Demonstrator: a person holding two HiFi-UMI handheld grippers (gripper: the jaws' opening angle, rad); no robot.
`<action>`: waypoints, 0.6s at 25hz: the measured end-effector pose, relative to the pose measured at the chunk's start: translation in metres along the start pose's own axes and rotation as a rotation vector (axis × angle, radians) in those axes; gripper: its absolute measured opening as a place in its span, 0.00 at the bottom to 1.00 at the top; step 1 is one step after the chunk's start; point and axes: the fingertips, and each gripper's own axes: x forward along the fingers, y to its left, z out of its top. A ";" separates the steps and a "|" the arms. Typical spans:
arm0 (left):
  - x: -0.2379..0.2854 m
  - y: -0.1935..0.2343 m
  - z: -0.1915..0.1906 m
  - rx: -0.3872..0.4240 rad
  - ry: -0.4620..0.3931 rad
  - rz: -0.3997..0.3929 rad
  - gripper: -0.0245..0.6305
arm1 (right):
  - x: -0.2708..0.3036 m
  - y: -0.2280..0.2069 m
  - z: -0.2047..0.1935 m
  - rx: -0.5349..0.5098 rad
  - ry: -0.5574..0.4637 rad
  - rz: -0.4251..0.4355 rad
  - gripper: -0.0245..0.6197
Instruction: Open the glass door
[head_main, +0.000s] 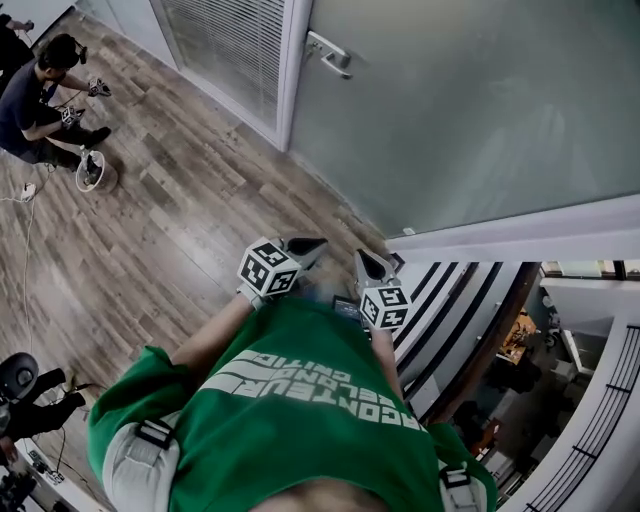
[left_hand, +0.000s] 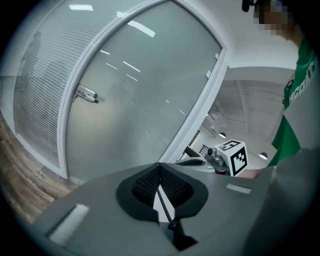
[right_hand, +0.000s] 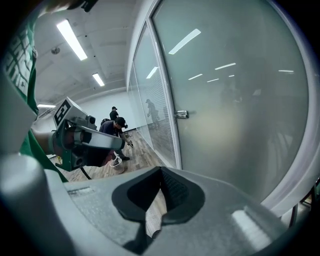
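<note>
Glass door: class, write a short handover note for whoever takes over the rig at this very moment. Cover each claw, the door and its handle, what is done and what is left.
Left claw: shut, nothing in it, held low in front of the person's chest.
Right claw: shut, nothing in it, beside the left one.
Glass door: frosted, looks closed. Its handle sits at the edge next to the blinds panel, clear of both claws.
Done: nothing on the door yet; the handle is untouched.
Left: bring a claw to the handle, work it, and swing the door open.
</note>
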 end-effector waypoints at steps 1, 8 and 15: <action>-0.001 0.002 0.000 -0.004 -0.004 0.004 0.06 | 0.003 0.002 0.001 -0.003 0.003 0.010 0.03; 0.005 0.018 0.006 -0.051 -0.026 0.031 0.06 | 0.032 -0.008 0.015 -0.029 0.018 0.061 0.03; 0.018 0.038 0.022 -0.063 -0.018 0.056 0.06 | 0.054 -0.029 0.032 -0.034 0.031 0.089 0.03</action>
